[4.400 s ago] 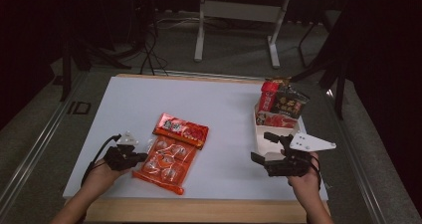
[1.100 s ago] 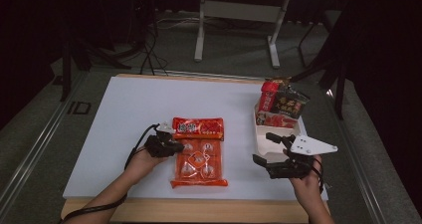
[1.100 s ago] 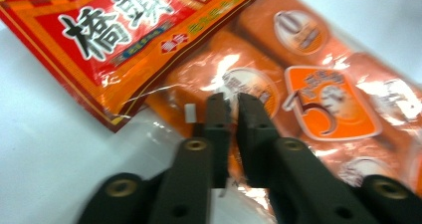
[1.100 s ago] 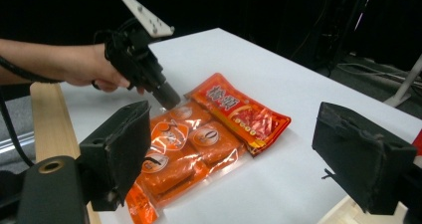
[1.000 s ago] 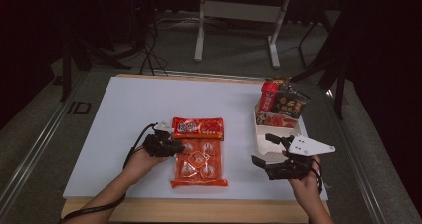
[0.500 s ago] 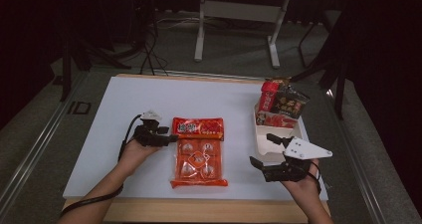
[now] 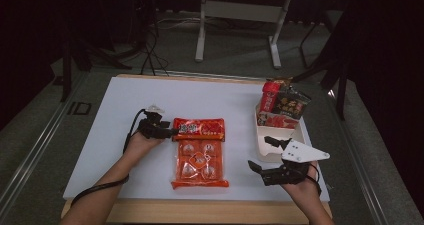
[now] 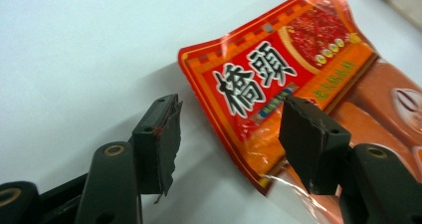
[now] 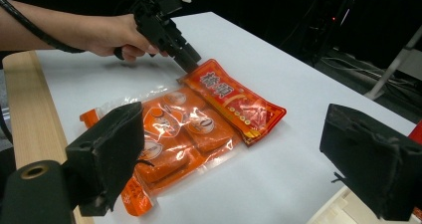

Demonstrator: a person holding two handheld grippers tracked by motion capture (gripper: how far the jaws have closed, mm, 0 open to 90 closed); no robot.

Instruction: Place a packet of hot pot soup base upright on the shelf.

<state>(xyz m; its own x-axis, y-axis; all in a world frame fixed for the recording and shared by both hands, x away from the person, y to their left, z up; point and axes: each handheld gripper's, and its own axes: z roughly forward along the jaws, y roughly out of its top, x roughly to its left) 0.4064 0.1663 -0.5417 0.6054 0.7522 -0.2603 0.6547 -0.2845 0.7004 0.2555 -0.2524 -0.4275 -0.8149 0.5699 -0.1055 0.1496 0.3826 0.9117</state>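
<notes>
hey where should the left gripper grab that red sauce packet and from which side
Probably the near short end of the red packet, coming in level from the left gripper side. The packet lies flat, part-way on the clear orange pack, and that corner curls off the table, so one jaw can slip under. The open jaws already straddle the edge, having just been opening.

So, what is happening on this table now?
A person works with a tool in each hand. The left tool stands open at the edge of the red snack packet, whose corner lies between its jaws; they have just been opening. The right tool hovers open near the white tray of snack bags.
</notes>
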